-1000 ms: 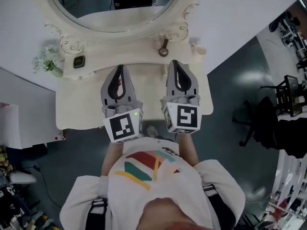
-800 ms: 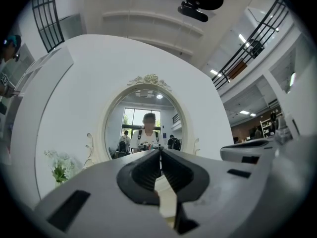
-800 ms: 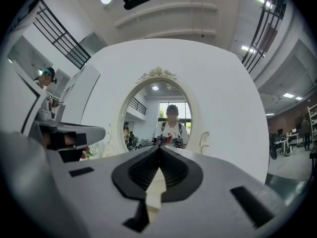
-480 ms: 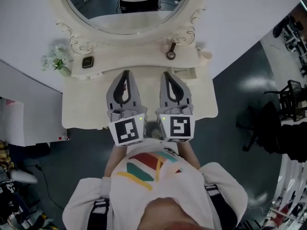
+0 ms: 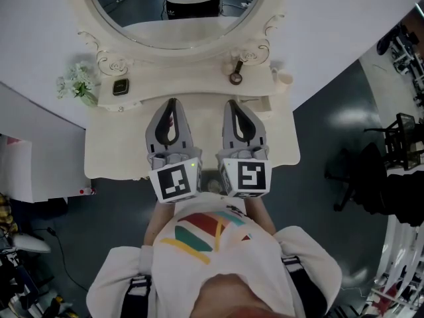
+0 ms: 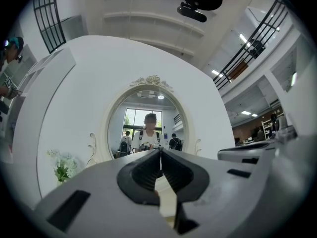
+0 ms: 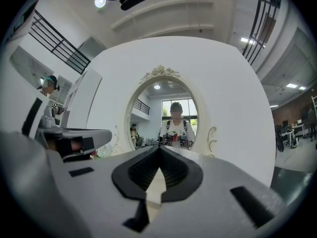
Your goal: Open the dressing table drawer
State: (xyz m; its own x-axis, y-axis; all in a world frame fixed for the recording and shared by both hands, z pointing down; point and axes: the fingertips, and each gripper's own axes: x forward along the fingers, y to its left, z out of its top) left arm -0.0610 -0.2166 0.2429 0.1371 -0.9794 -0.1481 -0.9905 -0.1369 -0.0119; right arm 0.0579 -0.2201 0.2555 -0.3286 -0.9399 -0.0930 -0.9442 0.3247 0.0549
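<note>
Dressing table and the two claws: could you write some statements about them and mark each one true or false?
1. The left claw and the right claw are both shut and empty. True.
2. The flowers stand at the right end of the table. False: they stand at its left end.
3. The mirror is oval. True.
4. The left claw grips a drawer handle. False: it is over the table and grips nothing.
</note>
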